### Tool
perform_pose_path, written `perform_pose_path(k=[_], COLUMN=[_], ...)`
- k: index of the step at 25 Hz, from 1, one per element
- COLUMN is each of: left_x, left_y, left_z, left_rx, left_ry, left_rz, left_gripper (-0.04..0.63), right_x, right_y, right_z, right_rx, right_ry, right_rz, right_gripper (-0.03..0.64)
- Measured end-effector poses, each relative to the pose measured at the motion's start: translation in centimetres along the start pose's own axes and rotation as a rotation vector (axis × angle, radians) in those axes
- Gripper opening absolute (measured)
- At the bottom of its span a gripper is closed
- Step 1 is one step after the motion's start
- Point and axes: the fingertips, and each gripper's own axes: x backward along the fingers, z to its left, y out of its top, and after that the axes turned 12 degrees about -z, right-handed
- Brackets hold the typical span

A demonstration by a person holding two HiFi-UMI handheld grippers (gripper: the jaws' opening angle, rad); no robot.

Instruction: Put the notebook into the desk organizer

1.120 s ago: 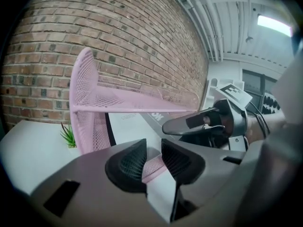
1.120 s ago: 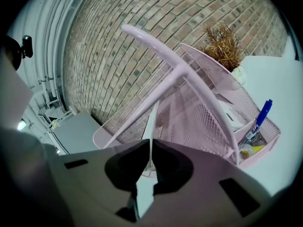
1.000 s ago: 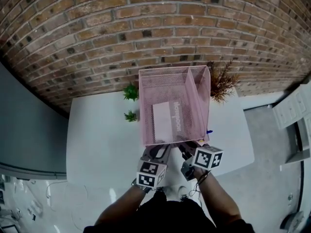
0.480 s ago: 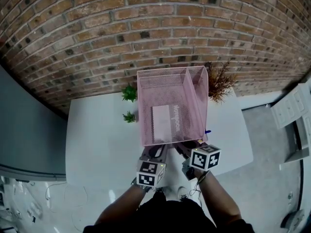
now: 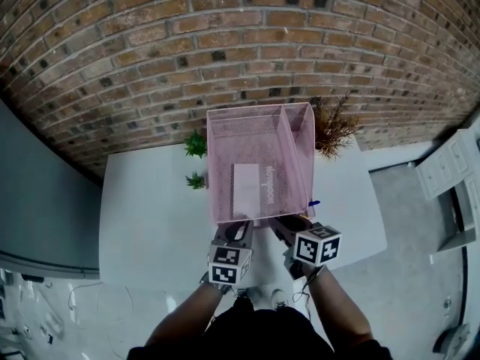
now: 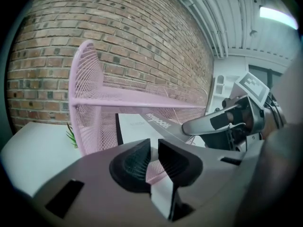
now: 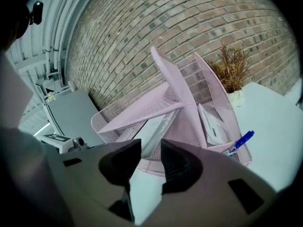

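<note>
The pink mesh desk organizer (image 5: 259, 137) stands on the white table (image 5: 150, 208) against the brick wall. The white notebook (image 5: 255, 188) rests inside its wide compartment, also seen in the right gripper view as the notebook (image 7: 158, 126). My left gripper (image 5: 238, 231) is at the organizer's front edge, its jaws nearly together with pink mesh (image 6: 154, 167) pinched in the narrow gap. My right gripper (image 5: 281, 227) sits just before the front edge. Its jaws are opening and nothing is between them (image 7: 150, 162).
A blue pen (image 5: 313, 202) pokes out at the organizer's front right corner. White papers (image 7: 213, 122) fill the narrow side compartment. Two small green plants (image 5: 196, 142) stand left of the organizer, a dried brown plant (image 5: 334, 130) stands right. A white cabinet (image 5: 450, 171) is beyond the table.
The notebook stays inside the organizer. Both grippers remain at its front edge, with the right one drawn slightly back from it.
</note>
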Motion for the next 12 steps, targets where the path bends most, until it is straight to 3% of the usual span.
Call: perform_pose_path(k=[7,12], left_x=[0.3,1.6], left_y=[0.2,1.0], left_z=[-0.5,-1.5], left_rx=[0.015,0.004], left_ry=[0.019,0.065], left_rz=[0.018,-0.013], left_gripper=[0.058,0.060], right_x=[2.4,4.2], right_y=[0.7,1.6], right_z=[-0.1,0.4], right_rx=[0.043,0.119], right_ry=[0.019,0.072], right_rz=[-0.013,-0.025], right_gripper=[0.137,0.133])
